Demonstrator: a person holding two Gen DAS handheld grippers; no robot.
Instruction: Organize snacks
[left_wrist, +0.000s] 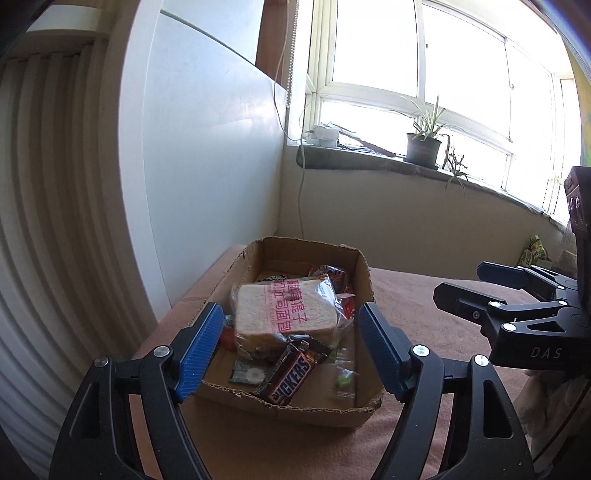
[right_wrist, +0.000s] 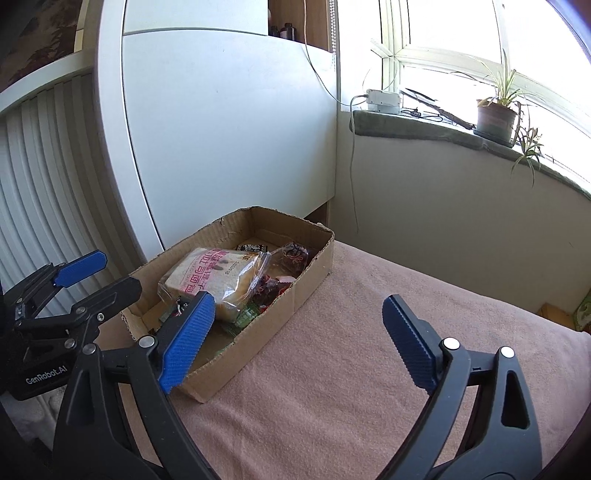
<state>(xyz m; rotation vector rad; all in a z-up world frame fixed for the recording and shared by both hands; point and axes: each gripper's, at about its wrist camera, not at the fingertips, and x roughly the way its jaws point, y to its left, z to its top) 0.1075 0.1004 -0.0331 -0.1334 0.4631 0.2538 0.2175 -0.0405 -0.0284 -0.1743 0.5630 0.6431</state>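
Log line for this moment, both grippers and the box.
left gripper: open, empty, facing cardboard box | right gripper: open, empty, over pink cloth | box: bagged bread, Snickers bar inside

Your left gripper (left_wrist: 290, 354) is a black plastic frame with triangular cutouts in both arms. Its fingers (left_wrist: 201, 349) carry ribbed blue pads, and round silver screws sit at the joints. Seen from your right wrist, its body reads "GenRobot.AI" in white. Your right gripper (right_wrist: 297, 341) has the same build: black arms, blue ribbed fingers (right_wrist: 408, 341), silver screw heads, slot cutouts. From your left wrist, its body shows "DAS" lettering.
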